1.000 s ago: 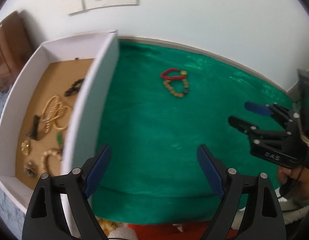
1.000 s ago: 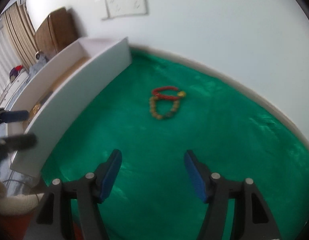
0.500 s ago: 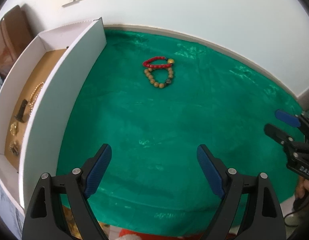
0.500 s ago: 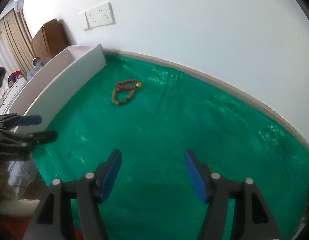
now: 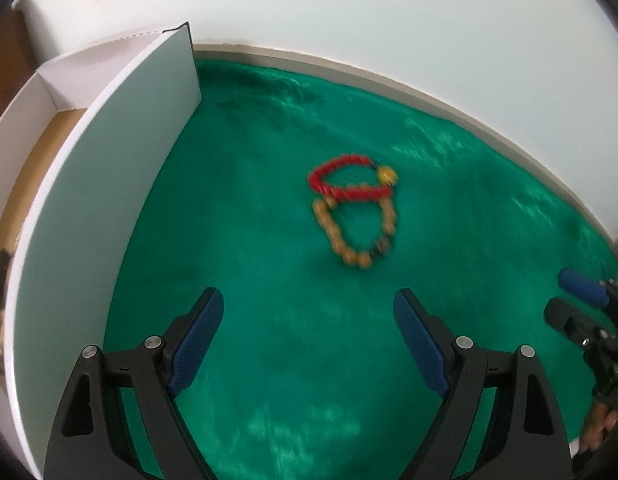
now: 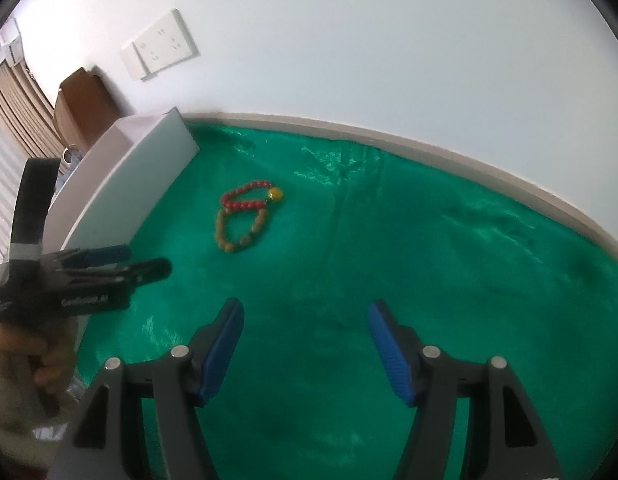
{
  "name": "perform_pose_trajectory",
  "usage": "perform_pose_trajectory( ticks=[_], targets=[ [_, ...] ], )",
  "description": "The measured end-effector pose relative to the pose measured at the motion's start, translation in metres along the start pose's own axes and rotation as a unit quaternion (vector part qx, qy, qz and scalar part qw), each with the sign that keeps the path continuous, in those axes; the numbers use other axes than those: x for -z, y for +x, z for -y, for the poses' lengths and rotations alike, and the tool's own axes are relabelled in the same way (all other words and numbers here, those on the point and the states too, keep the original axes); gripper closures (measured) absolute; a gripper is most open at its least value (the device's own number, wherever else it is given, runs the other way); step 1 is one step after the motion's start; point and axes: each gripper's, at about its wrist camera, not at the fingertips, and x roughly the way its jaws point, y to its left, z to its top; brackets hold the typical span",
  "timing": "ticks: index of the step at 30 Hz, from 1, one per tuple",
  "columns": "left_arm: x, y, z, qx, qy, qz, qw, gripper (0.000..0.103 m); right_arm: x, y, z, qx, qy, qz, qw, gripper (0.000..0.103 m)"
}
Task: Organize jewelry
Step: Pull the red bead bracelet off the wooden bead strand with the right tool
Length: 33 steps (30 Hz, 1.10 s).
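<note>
With both sets of jaws standing released and nothing between them, the risks lie in the reach ahead rather than in any grip. Nearest, the left gripper (image 5: 308,344) hangs over bare green cloth (image 5: 269,380), its blue pads wide apart, and the right gripper (image 6: 306,344) hovers likewise, a little narrower, further to the right. The cloth looks slick and loosely laid, with creases toward the far wall; a pad dragged across it could bunch the fabric and carry the jewelry along with it. Further out, about mid-cloth, the red bead bracelet (image 5: 349,178) lies touching the tan bead bracelet (image 5: 355,232), the red one on the far side with its yellow bead (image 5: 387,175) at the right end. Because the two loops meet, and perhaps overlap, closing on one may snag or lift the other, which could then drop or roll away. Round beads also tend to slip out of flat pads if caught off-centre. To the left, the white box (image 5: 93,184) stands with a tall wall facing the cloth; a bracelet carried too low would likely strike that wall and fall short. Both grippers heading for the same small pile could collide.
</note>
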Motion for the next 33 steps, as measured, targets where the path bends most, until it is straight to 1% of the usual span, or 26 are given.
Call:
perform_pose_trajectory(
  ticks=[2, 4, 6, 7, 8, 12, 15, 17, 19, 21, 22, 23, 24, 27, 29, 33],
  targets=[
    [-0.01, 0.011, -0.001, -0.002, -0.006, 0.004, 1.0, 0.015, -0.016, 0.016, 0.002, -0.012, 0.01, -0.003, 1.0, 0.038],
    [-0.015, 0.023, -0.001, -0.007, -0.01, 0.005, 0.9999, 0.015, -0.035, 0.035, 0.002, -0.022, 0.014, -0.007, 1.0, 0.048],
    [-0.018, 0.036, 0.001, -0.009, -0.01, -0.002, 0.9999, 0.015, -0.051, 0.05, 0.0, -0.03, 0.01, -0.013, 0.999, 0.051],
    [-0.019, 0.041, 0.002, -0.011, -0.007, -0.004, 0.9999, 0.015, -0.058, 0.059, -0.003, -0.034, 0.003, -0.016, 0.999, 0.055],
    [-0.019, 0.044, 0.003, -0.013, -0.004, -0.005, 0.9999, 0.015, -0.064, 0.067, -0.007, -0.037, -0.006, -0.019, 0.999, 0.057],
    [-0.019, 0.056, 0.006, -0.03, 0.004, -0.007, 0.9995, 0.015, -0.079, 0.097, -0.016, -0.042, -0.034, -0.038, 0.998, 0.068],
    [-0.017, 0.062, 0.004, -0.039, 0.006, -0.008, 0.9992, 0.015, -0.089, 0.12, -0.021, -0.046, -0.042, -0.052, 0.997, 0.07],
    [-0.015, 0.065, 0.004, -0.044, 0.008, -0.01, 0.9989, 0.015, -0.094, 0.131, -0.024, -0.053, -0.042, -0.059, 0.996, 0.074],
    [-0.013, 0.067, 0.004, -0.053, 0.015, -0.007, 0.9985, 0.015, -0.099, 0.142, -0.029, -0.053, -0.045, -0.07, 0.995, 0.075],
    [-0.011, 0.067, 0.006, -0.056, 0.027, -0.002, 0.9981, 0.015, -0.1, 0.154, -0.036, -0.038, -0.061, -0.082, 0.994, 0.075],
    [-0.01, 0.067, 0.007, -0.056, 0.031, -0.001, 0.998, 0.016, -0.099, 0.16, -0.039, -0.025, -0.071, -0.09, 0.993, 0.08],
    [-0.008, 0.066, 0.006, -0.054, 0.035, 0.001, 0.9979, 0.017, -0.1, 0.161, -0.043, -0.017, -0.08, -0.082, 0.993, 0.083],
    [-0.007, 0.065, 0.005, -0.052, 0.039, 0.001, 0.9979, 0.017, -0.099, 0.161, -0.046, -0.01, -0.09, -0.085, 0.992, 0.086],
    [-0.005, 0.063, -0.002, -0.052, 0.044, -0.005, 0.9977, 0.017, -0.091, 0.154, -0.048, 0.003, -0.095, -0.09, 0.991, 0.086],
    [0.0, 0.06, -0.01, -0.05, 0.046, -0.01, 0.9976, 0.017, -0.079, 0.145, -0.044, 0.013, -0.097, -0.092, 0.991, 0.086],
    [0.011, 0.053, -0.027, -0.05, 0.051, -0.027, 0.9971, 0.017, -0.043, 0.12, -0.028, 0.036, -0.091, -0.099, 0.99, 0.086]
  ],
)
